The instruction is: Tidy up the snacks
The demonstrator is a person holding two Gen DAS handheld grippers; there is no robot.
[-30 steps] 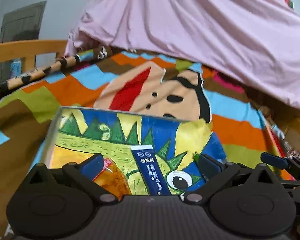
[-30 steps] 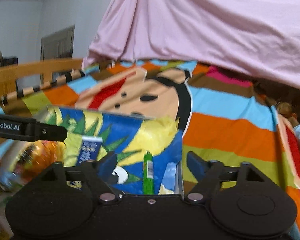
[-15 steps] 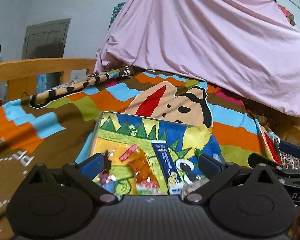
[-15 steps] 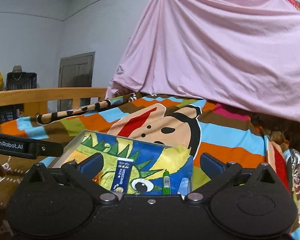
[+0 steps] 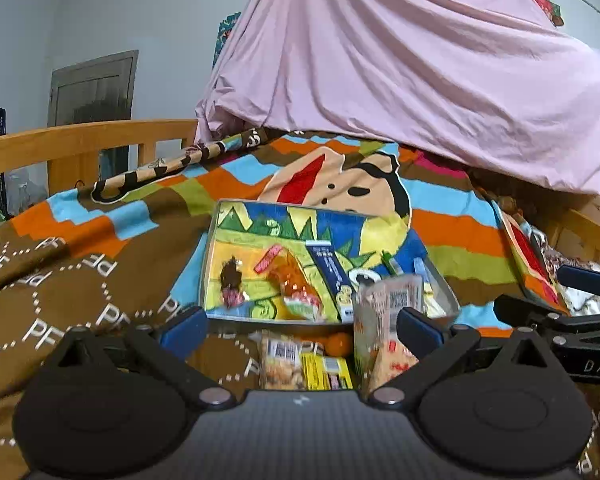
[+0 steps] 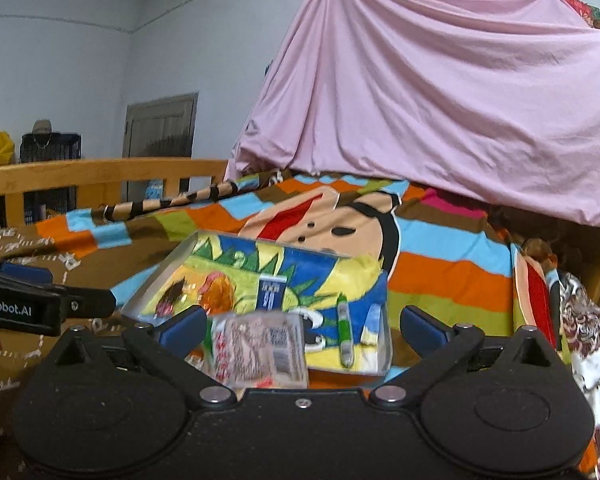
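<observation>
A clear tray [image 5: 210, 256] lined with a bright cartoon picture lies on the bed; it also shows in the right wrist view [image 6: 384, 344]. In it lie an orange snack bag [image 5: 296, 280], a dark blue packet [image 5: 332, 272], a dark-topped snack [image 5: 231, 280] and a green tube [image 6: 343, 320]. A clear snack packet [image 5: 384, 320] stands at the tray's near right corner; it also shows in the right wrist view [image 6: 260, 348]. More packets [image 5: 300, 364] lie on the blanket in front. My left gripper [image 5: 300, 328] and right gripper [image 6: 300, 326] are open and empty, held back from the tray.
A striped cartoon blanket [image 5: 452, 224] covers the bed. A pink sheet [image 5: 420, 72] hangs over the far end. A wooden bed rail [image 5: 80, 140] runs along the left. The right gripper's arm [image 5: 572, 320] shows at the left view's right edge.
Both grippers have pulled back and up from the tray. The tray now looks smaller, and the packets on the blanket in front of it have come into view.
</observation>
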